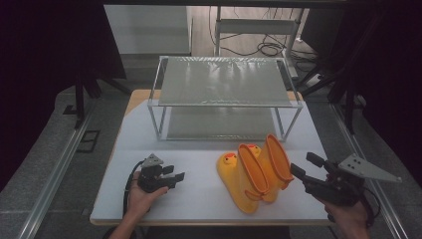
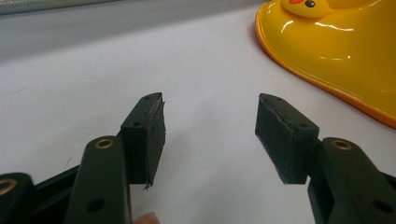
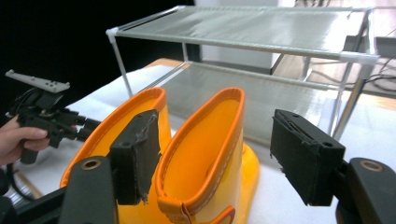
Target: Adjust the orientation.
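Two yellow rubber boots with orange rims and duck faces lie side by side on the white table: the left boot [image 1: 239, 181] and the right boot [image 1: 273, 164], their openings toward my right gripper [image 1: 306, 167]. That gripper is open, just right of the boots; in its own view the right gripper [image 3: 224, 154] frames the nearer boot opening [image 3: 205, 140] without touching. My left gripper [image 1: 174, 174] rests open on the table, left of the boots. Nothing sits between the jaws of the left gripper [image 2: 210, 135], and a boot toe [image 2: 336, 51] lies ahead to the right.
A two-tier metal-framed rack [image 1: 224, 94] with grey mesh shelves stands at the back of the table [image 1: 199, 199]. The rack [image 3: 261, 51] rises just behind the boots. Black curtains flank both sides; cables lie on the floor beyond.
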Motion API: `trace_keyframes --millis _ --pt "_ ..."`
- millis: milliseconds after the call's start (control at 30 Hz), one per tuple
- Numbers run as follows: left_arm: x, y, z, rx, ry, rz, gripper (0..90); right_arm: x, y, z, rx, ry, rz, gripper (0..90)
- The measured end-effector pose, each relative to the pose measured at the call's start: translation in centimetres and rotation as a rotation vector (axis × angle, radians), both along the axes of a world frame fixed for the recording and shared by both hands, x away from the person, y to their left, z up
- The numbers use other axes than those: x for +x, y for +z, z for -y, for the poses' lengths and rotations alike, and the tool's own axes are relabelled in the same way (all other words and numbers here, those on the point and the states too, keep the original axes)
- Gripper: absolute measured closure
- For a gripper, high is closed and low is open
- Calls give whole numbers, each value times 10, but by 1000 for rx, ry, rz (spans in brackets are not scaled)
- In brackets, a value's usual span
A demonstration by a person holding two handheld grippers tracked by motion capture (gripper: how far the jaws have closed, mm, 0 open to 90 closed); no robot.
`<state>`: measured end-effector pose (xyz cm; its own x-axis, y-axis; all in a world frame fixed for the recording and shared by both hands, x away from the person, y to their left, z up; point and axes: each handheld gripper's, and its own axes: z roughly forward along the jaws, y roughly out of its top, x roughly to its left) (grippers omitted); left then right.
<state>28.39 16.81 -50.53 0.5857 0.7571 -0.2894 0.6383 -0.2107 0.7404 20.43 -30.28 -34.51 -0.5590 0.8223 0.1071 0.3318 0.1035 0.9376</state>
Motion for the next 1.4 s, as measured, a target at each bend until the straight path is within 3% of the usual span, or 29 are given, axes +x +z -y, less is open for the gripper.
trace_keyframes --millis 533,733,833,1067,1400 --pt "0 0 0 2 -2 1 422 32 24 -8 -91 93 -141 330" --pt "0 0 0 2 -3 2 422 41 29 -10 -117 106 -147 336" --pt "0 0 0 2 -2 1 422 47 33 -12 -120 127 -174 356" --pt "0 0 0 2 -1 2 422 60 38 -19 -189 146 -212 368" --pt "-1 0 0 1 0 1 422 72 44 -33 -247 173 -276 380"
